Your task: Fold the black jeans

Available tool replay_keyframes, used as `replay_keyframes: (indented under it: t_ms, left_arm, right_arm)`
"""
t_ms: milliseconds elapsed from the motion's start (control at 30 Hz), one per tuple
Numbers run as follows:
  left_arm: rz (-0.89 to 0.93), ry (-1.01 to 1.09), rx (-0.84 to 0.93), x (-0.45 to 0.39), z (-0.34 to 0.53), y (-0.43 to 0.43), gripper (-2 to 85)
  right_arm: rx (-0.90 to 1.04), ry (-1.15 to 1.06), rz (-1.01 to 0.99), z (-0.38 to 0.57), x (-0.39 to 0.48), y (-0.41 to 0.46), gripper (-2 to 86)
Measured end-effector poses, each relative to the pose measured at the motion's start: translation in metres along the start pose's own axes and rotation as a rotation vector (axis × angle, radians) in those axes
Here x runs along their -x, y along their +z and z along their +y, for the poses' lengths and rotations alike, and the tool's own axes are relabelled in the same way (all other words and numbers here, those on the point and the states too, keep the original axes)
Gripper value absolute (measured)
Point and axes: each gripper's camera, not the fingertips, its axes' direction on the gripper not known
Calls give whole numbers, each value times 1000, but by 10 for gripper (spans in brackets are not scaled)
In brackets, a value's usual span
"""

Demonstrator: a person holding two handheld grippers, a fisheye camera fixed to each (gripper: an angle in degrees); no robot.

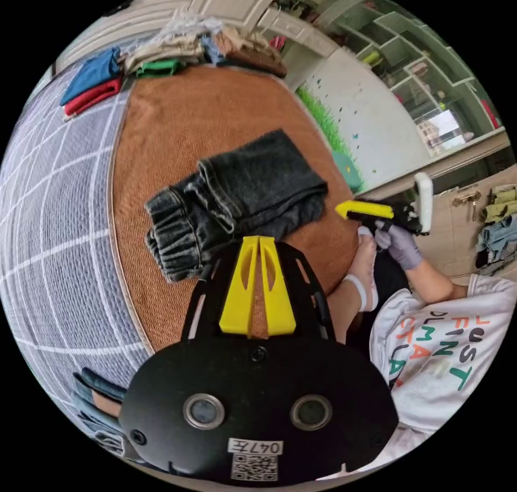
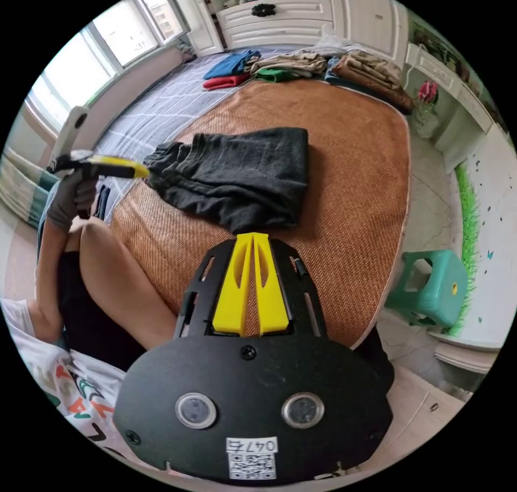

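The black jeans [image 1: 237,196] lie folded into a compact bundle on the brown woven mat [image 1: 177,115], waistband toward the grey bedding side. My left gripper [image 1: 258,240] is shut and empty, its tips just at the near edge of the jeans. In the right gripper view the jeans [image 2: 237,171] rest on the mat [image 2: 344,158] ahead of my right gripper [image 2: 252,236], which is shut with nothing in it, hovering at the bundle's near edge. Each gripper appears in the other's view: the right one [image 1: 344,209] beside the mat's edge, the left one [image 2: 137,171] by the waistband.
Folded clothes [image 2: 301,64] in blue, red, green and tan are stacked at the mat's far end. A grey checked bedspread [image 1: 48,190] lies beside the mat. A green plastic stool [image 2: 431,287] stands on the floor. The person's leg [image 2: 118,282] rests on the mat's near corner.
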Motion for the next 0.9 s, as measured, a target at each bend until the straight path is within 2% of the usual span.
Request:
replay_keyframes:
  t_ms: [67,167,300,433,600,700,767,833,900]
  left_arm:
    - [-4,-3,-211,6,6,-33,-10]
    - [-68,-128,-333,33,-8,-59,-10]
    - [-102,-205,-214,75,-36,-29,-10]
    - [-44,-261,-1,116,-23,42,-10]
    - [39,-220,62,131,-26,57,-10]
    - [68,-143,113,126,-33,70,-10]
    - [109,-106,116,125,-36,78,-10]
    - [119,-109,106,129,-35,80,-10]
    - [122,-114,96,132,-34,82,-10]
  right_arm:
    - [47,-58,-6,-11,8,13,-4]
    - [110,-100,-39,-31,17,34,-4]
    - [188,-133,-13,-59,26,60,-5]
    - [254,-214,32,-101,28,81,-5]
    - [292,-285,167,-190,22,105,-4]
    - [200,-180,261,-260,9,114,-1]
    - [85,-51,208,-295,3,98,18]
    - [-45,-73,86,-300,20,74,50]
    - [-102,-210,12,-295,54,62,88]
